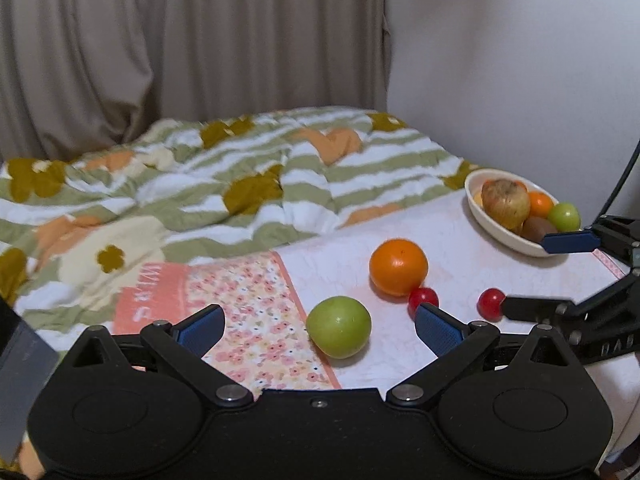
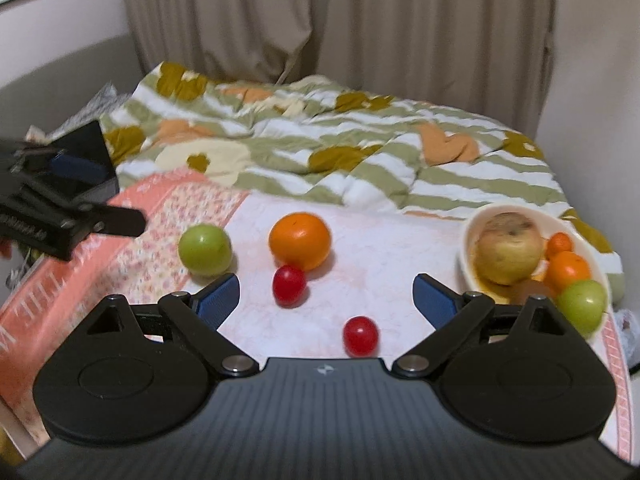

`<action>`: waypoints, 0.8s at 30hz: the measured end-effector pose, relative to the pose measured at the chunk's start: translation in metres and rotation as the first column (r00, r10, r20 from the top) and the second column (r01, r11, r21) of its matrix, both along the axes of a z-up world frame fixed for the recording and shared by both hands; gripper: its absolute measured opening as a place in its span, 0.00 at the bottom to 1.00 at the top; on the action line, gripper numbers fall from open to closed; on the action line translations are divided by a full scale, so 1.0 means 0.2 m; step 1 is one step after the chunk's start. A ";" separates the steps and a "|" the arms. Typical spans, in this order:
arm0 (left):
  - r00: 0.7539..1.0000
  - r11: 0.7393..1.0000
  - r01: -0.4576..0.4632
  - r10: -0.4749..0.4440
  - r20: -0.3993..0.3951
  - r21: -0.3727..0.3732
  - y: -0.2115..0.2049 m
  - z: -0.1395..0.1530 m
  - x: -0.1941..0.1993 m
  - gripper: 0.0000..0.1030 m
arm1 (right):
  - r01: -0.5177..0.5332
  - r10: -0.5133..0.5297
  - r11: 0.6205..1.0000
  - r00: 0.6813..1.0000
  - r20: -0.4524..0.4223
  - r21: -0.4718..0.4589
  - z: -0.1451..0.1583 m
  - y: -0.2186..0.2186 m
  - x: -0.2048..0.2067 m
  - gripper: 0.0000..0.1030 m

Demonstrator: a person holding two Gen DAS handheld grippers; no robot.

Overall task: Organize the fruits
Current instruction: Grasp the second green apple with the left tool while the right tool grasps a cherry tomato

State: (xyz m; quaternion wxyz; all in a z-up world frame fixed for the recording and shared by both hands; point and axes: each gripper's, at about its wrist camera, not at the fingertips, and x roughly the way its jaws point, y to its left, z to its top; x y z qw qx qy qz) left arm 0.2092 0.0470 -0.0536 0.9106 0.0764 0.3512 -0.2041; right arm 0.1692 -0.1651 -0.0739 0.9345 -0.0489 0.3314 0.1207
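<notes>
Two hand-held grippers hover over a bed, both with jaws spread wide and nothing between them. The left gripper point(image 1: 320, 326) frames a green apple point(image 1: 339, 327) that sits on the pink floral edge of a cloth, between its blue pads and touching neither. The right gripper point(image 2: 326, 300) hangs above the white middle of the same cloth, with two cherry tomatoes in front of it; in the left wrist view its black fingers reach in from the right edge, one tip just beside the nearer tomato.

Largest behind them is a beige curtain point(image 1: 192, 40), then a rumpled quilt point(image 1: 224, 176) striped green and white with mustard and peach flowers. The floral cloth point(image 2: 360, 240) lies over the near part of the bed.

An oval white bowl point(image 2: 470, 236) stands at the cloth's right side, holding a blotched yellow-brown apple point(image 2: 509, 250), two small oranges, a second green apple point(image 2: 582, 306) and a brown fruit that is largely hidden.

Loose on the cloth, a large orange point(image 2: 300, 240) rests right of the green apple and apart from it. One cherry tomato point(image 2: 289, 285) sits against the orange's near side; the other cherry tomato point(image 2: 360, 335) lies alone, closest to the right gripper's body.
</notes>
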 end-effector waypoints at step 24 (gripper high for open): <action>0.982 0.999 -0.022 0.012 -0.187 -0.050 -0.10 -0.32 0.27 0.57 | -0.150 0.148 0.989 0.981 -0.126 -0.005 -0.26 0.11 0.28 0.73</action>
